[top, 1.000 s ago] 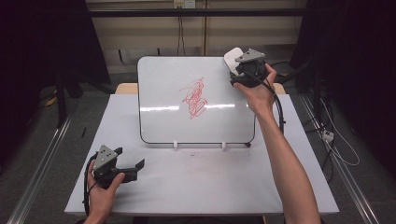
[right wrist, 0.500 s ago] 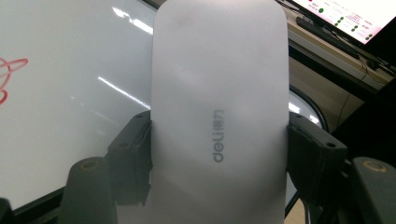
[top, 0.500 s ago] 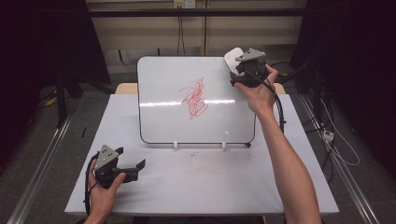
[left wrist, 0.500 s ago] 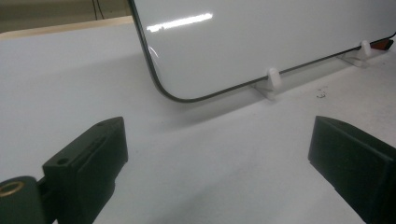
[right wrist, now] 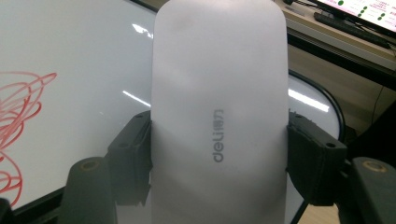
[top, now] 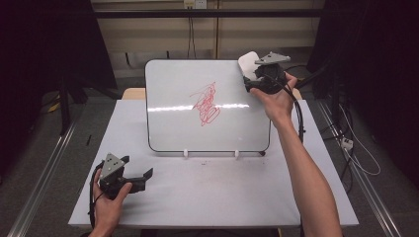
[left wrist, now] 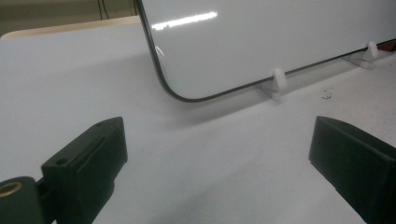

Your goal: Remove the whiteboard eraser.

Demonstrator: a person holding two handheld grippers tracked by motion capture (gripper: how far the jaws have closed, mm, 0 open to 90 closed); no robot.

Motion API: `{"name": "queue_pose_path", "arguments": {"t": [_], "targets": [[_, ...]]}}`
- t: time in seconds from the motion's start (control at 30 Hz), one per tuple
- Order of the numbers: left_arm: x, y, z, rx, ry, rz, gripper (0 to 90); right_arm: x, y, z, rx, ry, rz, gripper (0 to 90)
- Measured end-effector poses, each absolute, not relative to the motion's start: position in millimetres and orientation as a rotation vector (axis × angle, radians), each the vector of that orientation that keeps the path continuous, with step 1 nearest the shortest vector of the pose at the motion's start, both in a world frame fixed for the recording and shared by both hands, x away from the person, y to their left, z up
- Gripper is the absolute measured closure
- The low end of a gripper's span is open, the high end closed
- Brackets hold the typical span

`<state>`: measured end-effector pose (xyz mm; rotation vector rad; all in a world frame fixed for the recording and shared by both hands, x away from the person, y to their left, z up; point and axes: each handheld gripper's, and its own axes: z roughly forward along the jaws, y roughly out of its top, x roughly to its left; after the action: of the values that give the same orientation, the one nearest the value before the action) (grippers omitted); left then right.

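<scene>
A white table (top: 212,197) stands in a dark-curtained room, carrying a propped-up rectangular whiteboard (top: 173,118) with a red scribble (top: 207,103). At the board's upper right corner, the right tool (top: 254,74) clamps a white oblong plastic eraser (right wrist: 219,93) (marked "deli"), its long axis running out along the jaws, away from the hand. The left tool (top: 141,178) rests near the table's front left, jaws wide apart and holding nothing.
</scene>
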<state>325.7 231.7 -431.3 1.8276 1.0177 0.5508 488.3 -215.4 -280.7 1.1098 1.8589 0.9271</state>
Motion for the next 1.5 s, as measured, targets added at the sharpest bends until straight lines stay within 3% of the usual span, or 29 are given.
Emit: {"name": "queue_pose_path", "arguments": {"t": [1.03, 1.5], "targets": [[323.3, 234.0, -430.7, 1.814, 1.035, 0.535, 4.3, 447.4, -188.3, -299.7, 0.959, 1.881, 1.047, 31.7], [324.2, 233.3, -431.6, 1.815, 1.040, 0.523, 4.3, 445.9, -171.9, -305.6, 0.914, 1.899, 1.045, 31.7]]}}
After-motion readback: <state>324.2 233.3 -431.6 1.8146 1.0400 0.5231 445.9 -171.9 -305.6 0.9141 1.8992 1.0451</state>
